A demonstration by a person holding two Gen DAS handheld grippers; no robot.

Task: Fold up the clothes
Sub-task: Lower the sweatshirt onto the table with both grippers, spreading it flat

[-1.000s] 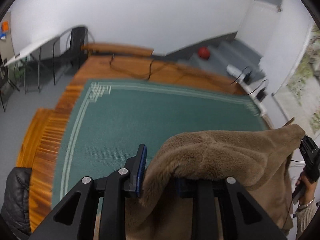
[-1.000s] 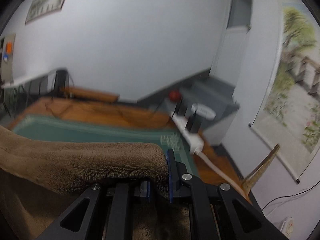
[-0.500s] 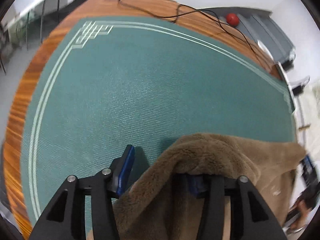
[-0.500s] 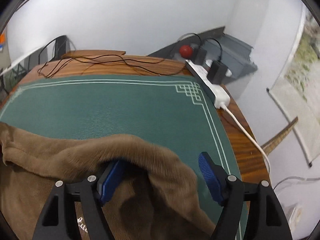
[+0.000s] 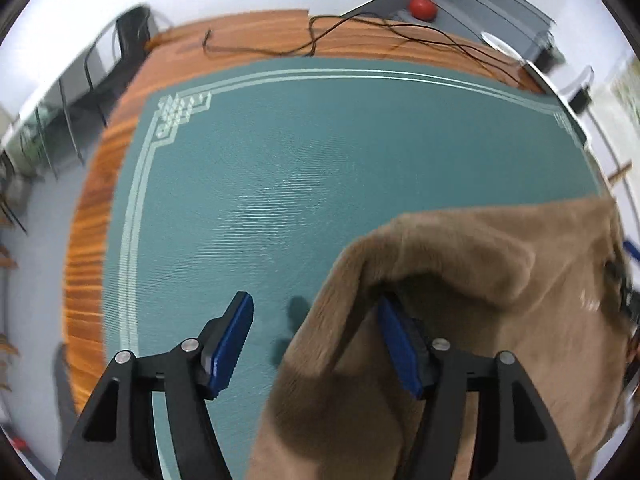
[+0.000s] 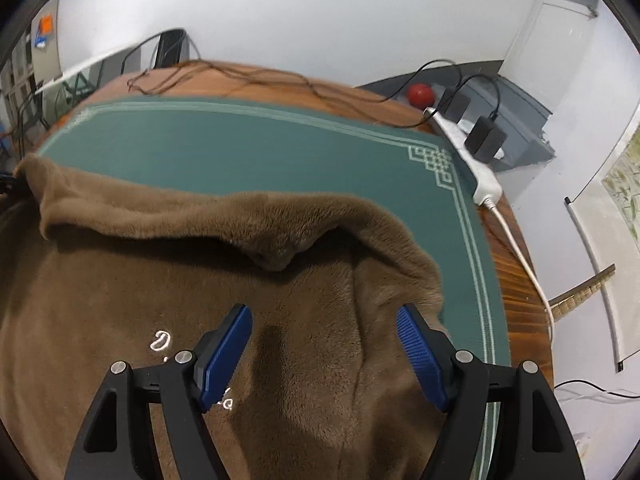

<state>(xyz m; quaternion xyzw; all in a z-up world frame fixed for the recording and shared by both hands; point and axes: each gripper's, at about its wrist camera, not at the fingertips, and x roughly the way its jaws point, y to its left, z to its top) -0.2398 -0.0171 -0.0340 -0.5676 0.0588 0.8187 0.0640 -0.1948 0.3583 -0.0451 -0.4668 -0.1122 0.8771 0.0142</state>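
Note:
A brown fleece garment [image 6: 200,280] with white embroidery lies on the green mat [image 6: 280,152], its far edge rolled into a thick fold. My right gripper [image 6: 324,344] is open and empty just above the garment's right part. In the left wrist view the garment [image 5: 480,280] fills the lower right. My left gripper [image 5: 316,336] is open at the garment's left edge. The cloth drapes loosely over its right finger [image 5: 400,348]; its left finger [image 5: 232,336] is bare over the mat [image 5: 280,168].
The mat covers a wooden table [image 5: 84,248]. Black cables [image 6: 240,80] run along the far edge. A white power strip [image 6: 476,164] with black adapters sits at the right edge. A red ball [image 6: 420,94] lies beyond the table.
Both grippers have opened and let go of the garment. It dropped from its lifted position onto the mat, and both grippers have tilted down toward the table.

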